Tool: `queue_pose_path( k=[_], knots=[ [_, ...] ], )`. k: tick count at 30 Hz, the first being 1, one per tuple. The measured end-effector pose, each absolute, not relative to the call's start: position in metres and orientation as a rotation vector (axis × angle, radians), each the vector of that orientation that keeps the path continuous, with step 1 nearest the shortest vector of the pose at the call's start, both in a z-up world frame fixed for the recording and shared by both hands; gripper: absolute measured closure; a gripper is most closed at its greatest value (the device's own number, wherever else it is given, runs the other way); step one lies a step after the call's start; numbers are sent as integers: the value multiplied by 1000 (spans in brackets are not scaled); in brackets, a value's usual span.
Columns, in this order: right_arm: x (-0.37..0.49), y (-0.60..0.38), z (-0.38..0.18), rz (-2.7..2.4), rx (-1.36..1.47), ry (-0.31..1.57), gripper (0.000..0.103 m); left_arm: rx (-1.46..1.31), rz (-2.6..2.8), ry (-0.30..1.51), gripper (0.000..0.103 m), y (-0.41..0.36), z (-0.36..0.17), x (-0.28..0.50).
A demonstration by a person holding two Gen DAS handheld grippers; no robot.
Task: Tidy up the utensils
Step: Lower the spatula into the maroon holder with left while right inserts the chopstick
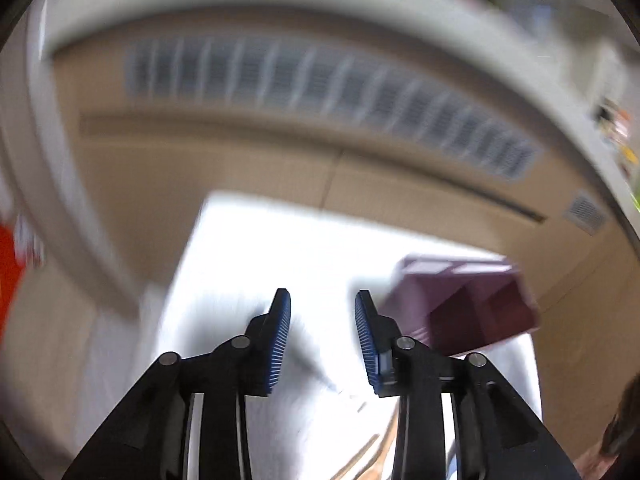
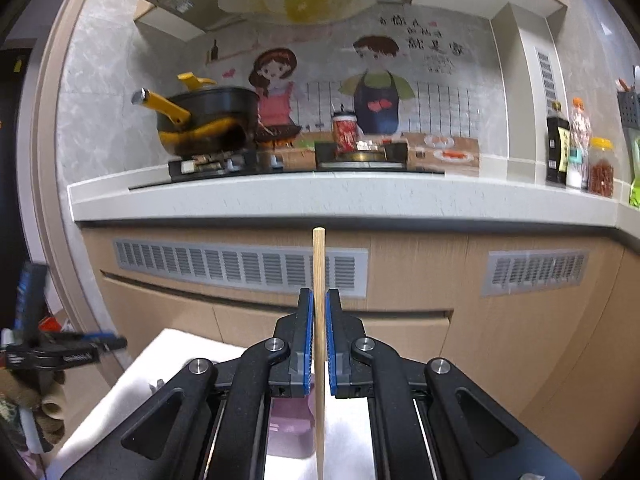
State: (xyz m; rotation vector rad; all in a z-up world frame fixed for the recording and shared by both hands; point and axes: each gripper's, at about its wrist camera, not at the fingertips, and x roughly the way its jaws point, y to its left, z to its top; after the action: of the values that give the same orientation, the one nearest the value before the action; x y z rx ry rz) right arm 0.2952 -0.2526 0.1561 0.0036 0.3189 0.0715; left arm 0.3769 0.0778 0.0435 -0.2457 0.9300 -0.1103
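From the left wrist view everything is smeared, but the left claw is plainly spread, nothing between its blue pads. It tilts down over the white surface, and the purple utensil holder sits just right of its right pad. A dark streak on the cloth under the claw may be a utensil; I can't tell.

From the right wrist view, the right claw is pressed together, pinching a single wooden chopstick that stands upright between the pads, its top poking well above them. The claw points nearly level toward the cabinet front, with the holder low beneath it. The left claw shows at the far left.

The risk, I'd say: the chopstick is thin and held at one narrow spot, so it could pivot or slip, then miss the holder's compartment or strike its rim and tip it.
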Motion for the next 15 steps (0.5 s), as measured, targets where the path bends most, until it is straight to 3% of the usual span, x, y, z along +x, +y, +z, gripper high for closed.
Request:
queue_pose_path(
  k=[8, 15],
  knots=[
    [300, -257, 134, 54, 0, 356, 97, -402, 46, 1196, 62, 88, -46, 425],
    [298, -265, 122, 20, -4, 362, 97, -373, 144, 1182, 55, 71, -54, 456]
  ],
)
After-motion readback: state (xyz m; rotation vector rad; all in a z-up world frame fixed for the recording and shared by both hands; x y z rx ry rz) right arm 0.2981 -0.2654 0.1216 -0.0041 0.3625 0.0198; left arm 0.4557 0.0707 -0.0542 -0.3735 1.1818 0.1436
